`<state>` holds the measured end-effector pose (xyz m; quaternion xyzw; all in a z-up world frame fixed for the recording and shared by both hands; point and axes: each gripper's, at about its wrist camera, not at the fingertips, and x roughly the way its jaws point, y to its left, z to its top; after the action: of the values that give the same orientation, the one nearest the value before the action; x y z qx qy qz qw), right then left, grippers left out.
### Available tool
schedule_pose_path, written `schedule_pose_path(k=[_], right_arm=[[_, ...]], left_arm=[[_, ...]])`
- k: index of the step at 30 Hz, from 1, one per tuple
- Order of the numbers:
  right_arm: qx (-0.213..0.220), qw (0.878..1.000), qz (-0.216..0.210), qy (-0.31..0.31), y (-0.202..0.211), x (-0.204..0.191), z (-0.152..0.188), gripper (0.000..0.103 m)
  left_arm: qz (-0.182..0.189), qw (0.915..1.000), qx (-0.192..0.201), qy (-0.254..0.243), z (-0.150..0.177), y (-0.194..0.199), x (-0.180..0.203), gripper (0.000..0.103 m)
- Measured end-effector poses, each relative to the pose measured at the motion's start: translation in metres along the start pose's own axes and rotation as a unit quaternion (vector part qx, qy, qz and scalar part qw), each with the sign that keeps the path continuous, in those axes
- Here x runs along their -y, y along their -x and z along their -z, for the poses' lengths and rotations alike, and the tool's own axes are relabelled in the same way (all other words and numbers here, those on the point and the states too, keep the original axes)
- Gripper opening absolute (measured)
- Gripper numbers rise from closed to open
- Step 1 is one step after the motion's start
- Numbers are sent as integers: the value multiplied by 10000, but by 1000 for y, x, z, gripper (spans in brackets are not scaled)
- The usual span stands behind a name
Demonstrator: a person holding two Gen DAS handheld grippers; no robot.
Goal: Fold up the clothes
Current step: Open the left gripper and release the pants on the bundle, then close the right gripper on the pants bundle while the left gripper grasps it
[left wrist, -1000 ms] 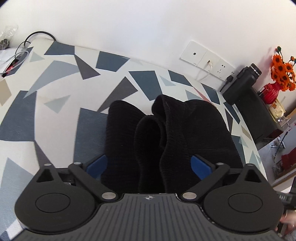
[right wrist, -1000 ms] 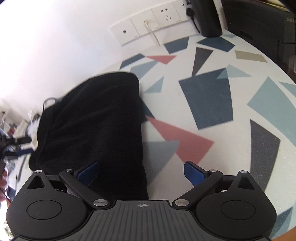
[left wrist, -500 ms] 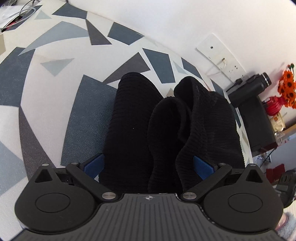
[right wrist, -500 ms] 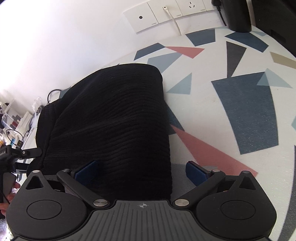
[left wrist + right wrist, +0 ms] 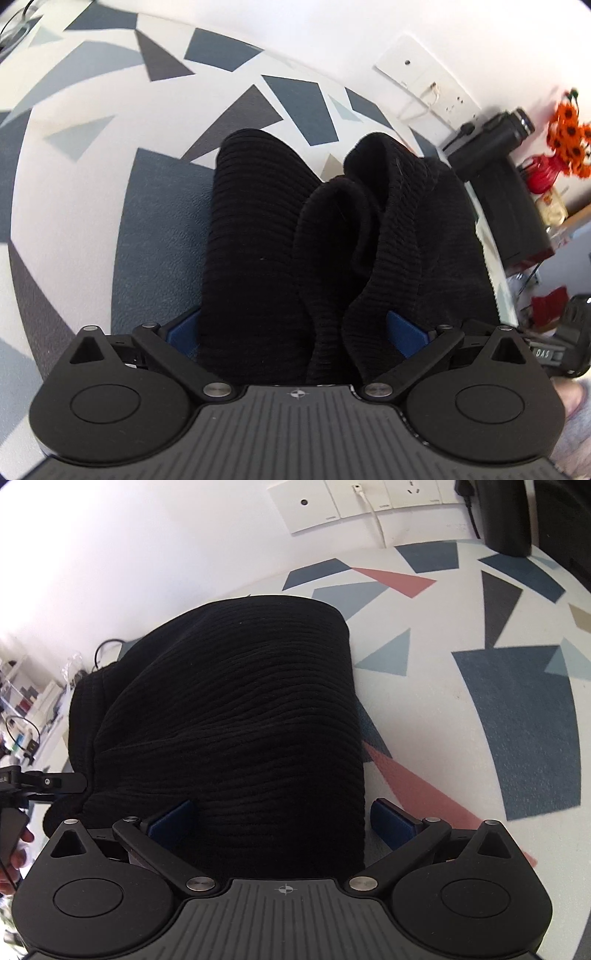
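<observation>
- Left gripper [image 5: 293,334]: both blue pads stand wide apart, with the bunched end of the black knit garment [image 5: 332,236] lying between them. The left pad [image 5: 183,330] is half covered by fabric; the right pad [image 5: 406,332] shows beside a fold. The jaws are spread, not clenched — no squeeze on the cloth is visible.
- Right gripper [image 5: 282,821]: jaws likewise spread. The garment's [image 5: 236,709] near edge runs between the pads and disappears under the gripper body, so its end is hidden.
- Garment position: it lies on the tabletop [image 5: 74,184] with a geometric print of grey, blue and pink shapes, near the white wall [image 5: 147,535]. In the left wrist view it forms three upright ridges with deep dark folds; the fold interiors cannot be made out. In the right wrist view it presents one broad, smooth ribbed surface.
- Garment type: sleeves, collar or hem cannot be told apart — the black knit swallows detail.
- Edge content, right wrist view: part of the other gripper and a person's fingers [image 5: 18,849] are cut off at the left border.
- Background, left wrist view: wall sockets [image 5: 424,85], a black device [image 5: 491,136] and orange flowers [image 5: 569,129] in a red vase, all distorted by the lens.
</observation>
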<state>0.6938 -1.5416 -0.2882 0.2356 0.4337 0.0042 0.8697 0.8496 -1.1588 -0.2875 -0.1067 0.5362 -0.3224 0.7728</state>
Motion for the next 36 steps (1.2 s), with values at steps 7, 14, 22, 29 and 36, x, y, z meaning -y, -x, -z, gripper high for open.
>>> schedule_pose_path(k=[7, 14, 22, 29, 36], right_arm=[[41, 9999, 69, 96, -9, -5, -6, 102], [40, 9992, -217, -321, -9, 6, -14, 102], [20, 9992, -234, -308, -13, 5, -18, 102], [-151, 9960, -396, -787, -4, 27, -24, 102], [-262, 9995, -145, -87, -15, 6, -26, 102]], left_arm=[[74, 9998, -89, 157, -3, 0, -4, 103], [-54, 9999, 117, 102, 2, -2, -1, 103], [-16, 10000, -91, 36, -5, 0, 2, 103], [95, 9997, -138, -191, -3, -5, 7, 103], [-36, 9996, 128, -249, 6, -10, 12, 103]])
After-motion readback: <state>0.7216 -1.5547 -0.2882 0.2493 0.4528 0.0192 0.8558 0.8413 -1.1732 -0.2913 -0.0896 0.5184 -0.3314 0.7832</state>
